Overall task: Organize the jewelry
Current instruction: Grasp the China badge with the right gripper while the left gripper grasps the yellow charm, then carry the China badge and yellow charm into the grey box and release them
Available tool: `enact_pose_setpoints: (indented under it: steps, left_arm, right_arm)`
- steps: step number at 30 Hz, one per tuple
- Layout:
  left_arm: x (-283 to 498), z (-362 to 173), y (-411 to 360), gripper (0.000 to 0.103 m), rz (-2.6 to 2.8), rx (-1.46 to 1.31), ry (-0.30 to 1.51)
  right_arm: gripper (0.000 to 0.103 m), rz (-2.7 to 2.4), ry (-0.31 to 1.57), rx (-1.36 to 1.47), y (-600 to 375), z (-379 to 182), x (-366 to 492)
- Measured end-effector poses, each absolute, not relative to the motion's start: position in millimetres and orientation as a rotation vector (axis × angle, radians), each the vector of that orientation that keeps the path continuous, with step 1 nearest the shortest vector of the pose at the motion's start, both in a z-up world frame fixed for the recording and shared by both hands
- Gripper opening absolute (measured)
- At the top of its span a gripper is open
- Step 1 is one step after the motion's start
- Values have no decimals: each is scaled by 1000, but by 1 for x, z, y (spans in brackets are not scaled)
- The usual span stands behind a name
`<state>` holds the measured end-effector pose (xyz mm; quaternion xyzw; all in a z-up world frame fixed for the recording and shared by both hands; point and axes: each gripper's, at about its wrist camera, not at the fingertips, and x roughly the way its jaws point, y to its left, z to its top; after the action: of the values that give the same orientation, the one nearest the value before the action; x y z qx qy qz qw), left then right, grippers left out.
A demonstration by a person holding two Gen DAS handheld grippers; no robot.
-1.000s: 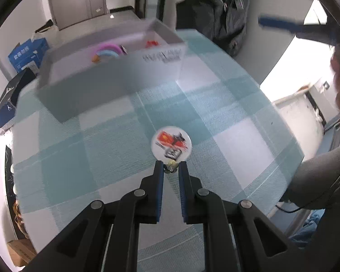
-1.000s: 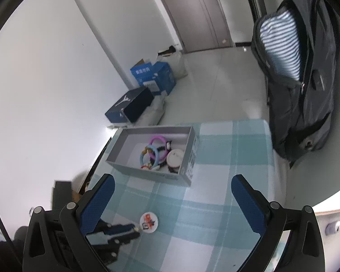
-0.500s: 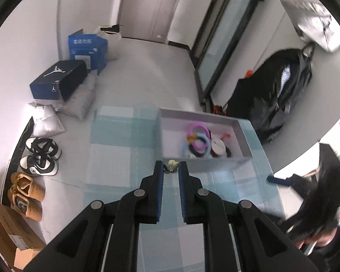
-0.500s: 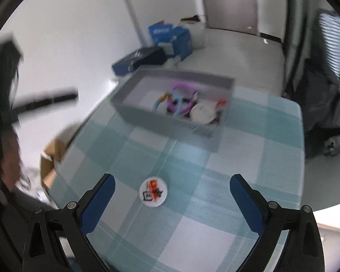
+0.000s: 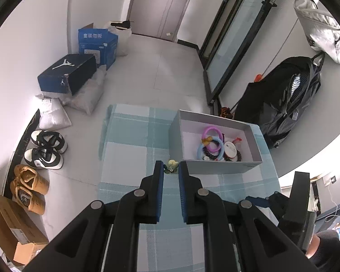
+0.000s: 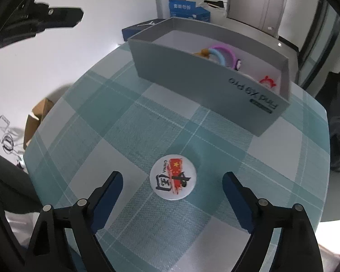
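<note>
Left wrist view: the grey box (image 5: 219,168) already holds several rings and bracelets (image 5: 212,144), and the left gripper (image 5: 171,170) is clamped on a small yellow-green trinket (image 5: 171,165) held high — likely next in. Right gripper (image 6: 172,187), jaws wide apart, flanks the round badge (image 6: 173,179) on the checked tablecloth (image 6: 102,124).

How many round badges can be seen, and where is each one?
2. One badge lies on the checked tablecloth, between the open fingers of the right gripper. Another badge lies inside the gray box, among the bracelets. More could be hidden under them.
</note>
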<state>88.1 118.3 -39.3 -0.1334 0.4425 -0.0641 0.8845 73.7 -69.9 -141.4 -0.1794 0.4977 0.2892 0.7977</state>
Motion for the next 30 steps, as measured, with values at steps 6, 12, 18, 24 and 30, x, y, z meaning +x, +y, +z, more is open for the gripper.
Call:
enact_pose_setpoints:
  steps: [6, 12, 18, 24, 30]
  left_arm:
    - [88, -40, 121, 9, -136, -301, 922]
    - [89, -41, 118, 9, -138, -289, 924]
    - [91, -41, 115, 9, -150, -292, 926]
    - [93, -42, 112, 9, -155, -286, 929]
    - [93, -42, 108, 9, -159, -274, 929]
  right_arm:
    - [83, 589, 1042, -443, -61, -147, 70]
    - [72, 588, 1028, -432, -63, -145, 70]
    - [42, 603, 1017, -416, -69, -140, 73]
    - [41, 615, 1028, -401, -68, -140, 74]
    - [41, 634, 1044, -321, -76, -132, 81]
